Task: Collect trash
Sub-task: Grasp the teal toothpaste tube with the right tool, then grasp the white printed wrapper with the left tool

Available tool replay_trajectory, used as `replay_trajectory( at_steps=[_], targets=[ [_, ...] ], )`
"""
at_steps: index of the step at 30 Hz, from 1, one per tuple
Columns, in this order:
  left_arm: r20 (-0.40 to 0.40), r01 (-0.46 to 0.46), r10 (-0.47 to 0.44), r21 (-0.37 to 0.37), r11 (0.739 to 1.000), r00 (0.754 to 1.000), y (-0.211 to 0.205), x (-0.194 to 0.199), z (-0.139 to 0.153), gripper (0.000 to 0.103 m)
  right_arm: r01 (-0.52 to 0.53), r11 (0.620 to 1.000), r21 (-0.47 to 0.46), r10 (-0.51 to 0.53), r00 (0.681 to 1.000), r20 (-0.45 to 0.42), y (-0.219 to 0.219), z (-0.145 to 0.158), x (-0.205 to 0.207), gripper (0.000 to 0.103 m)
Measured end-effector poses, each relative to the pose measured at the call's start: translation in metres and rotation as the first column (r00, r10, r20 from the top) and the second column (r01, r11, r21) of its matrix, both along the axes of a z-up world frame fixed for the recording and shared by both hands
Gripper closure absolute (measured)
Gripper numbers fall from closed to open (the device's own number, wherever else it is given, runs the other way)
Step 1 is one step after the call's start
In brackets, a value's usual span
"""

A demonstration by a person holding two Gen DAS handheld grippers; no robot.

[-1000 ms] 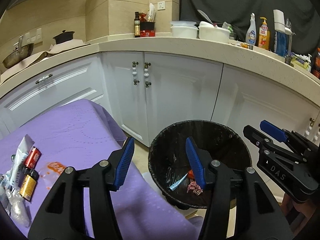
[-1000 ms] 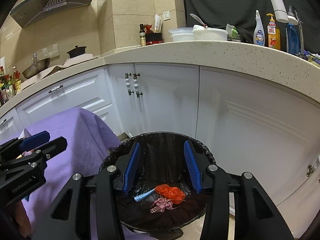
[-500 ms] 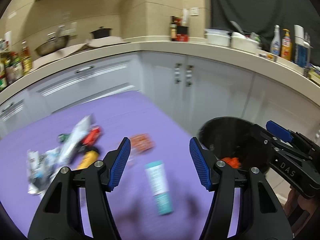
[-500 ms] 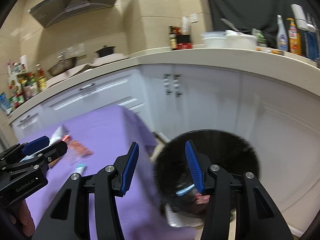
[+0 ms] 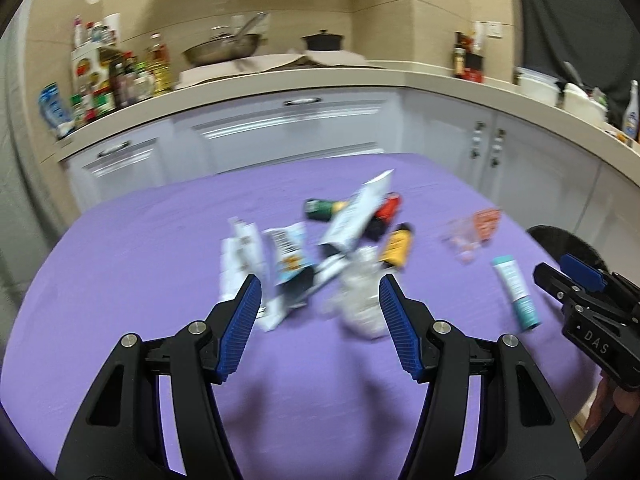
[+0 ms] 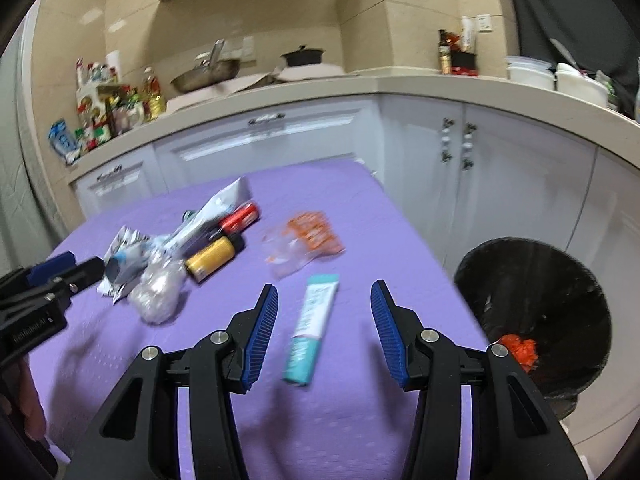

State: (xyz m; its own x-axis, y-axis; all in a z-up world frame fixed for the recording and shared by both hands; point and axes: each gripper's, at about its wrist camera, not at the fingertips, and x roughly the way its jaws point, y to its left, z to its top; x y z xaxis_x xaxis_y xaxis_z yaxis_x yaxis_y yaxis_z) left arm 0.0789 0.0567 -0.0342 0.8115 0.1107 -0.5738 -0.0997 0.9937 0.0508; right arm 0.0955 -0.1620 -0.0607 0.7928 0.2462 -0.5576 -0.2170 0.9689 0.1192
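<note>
Left hand-held gripper (image 5: 320, 312): jaws parted, empty, over the pile (image 5: 332, 248) mid-worktop; tangled wrappers may slip or drag neighbours.
Right hand-held gripper (image 6: 324, 320): parted, empty, over the tube (image 6: 314, 328) near the worktop's right edge; a nudge could knock it off beside the bin (image 6: 560, 280).

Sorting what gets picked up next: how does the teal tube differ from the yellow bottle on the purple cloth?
The teal tube is flat, pale and teal, and lies alone; the yellow bottle is round, yellow with a black end, and sits against the litter pile. The teal tube lies in line with the right gripper; the yellow bottle lies off to the left of it. Both lie flat on the purple cloth, ungripped.
</note>
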Motion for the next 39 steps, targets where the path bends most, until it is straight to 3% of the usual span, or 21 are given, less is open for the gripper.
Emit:
replay_trajectory(
  at_steps=[10,16,18,20,28,39],
  targets=[
    [-0.041,-0.063,0.062,-0.025,0.998,0.997,0.039,-0.014,-0.016,0.043,0.002,0.998,-0.055,-0.007,0.995,-0.095,0.015,-0.019,0.010,0.055],
    [-0.050,-0.060,0.058,-0.030,0.998,0.997,0.040,-0.012,-0.020,0.043,-0.009,0.998,-0.068,-0.001,0.991,-0.134,0.015,-0.027,0.013,0.069],
    [-0.050,-0.060,0.058,-0.032,0.998,0.997,0.039,-0.011,-0.020,0.043,-0.008,0.998,-0.063,0.000,0.991,-0.136,0.013,-0.027,0.014,0.080],
    [-0.050,-0.058,0.057,-0.033,0.998,0.997,0.039,-0.010,-0.020,0.043,-0.008,0.998,-0.058,0.000,0.991,-0.137,0.012,-0.028,0.015,0.084],
    [-0.054,-0.056,0.055,-0.027,0.998,0.997,0.034,-0.004,-0.022,0.043,-0.009,0.999,-0.040,0.003,0.992,-0.127,0.008,-0.026,0.016,0.087],
    [-0.068,-0.120,0.116,-0.056,0.991,0.991,0.051,0.014,-0.024,0.043,-0.015,1.000,-0.025,0.012,0.994,-0.109,0.006,-0.020,0.017,0.087]
  ],
)
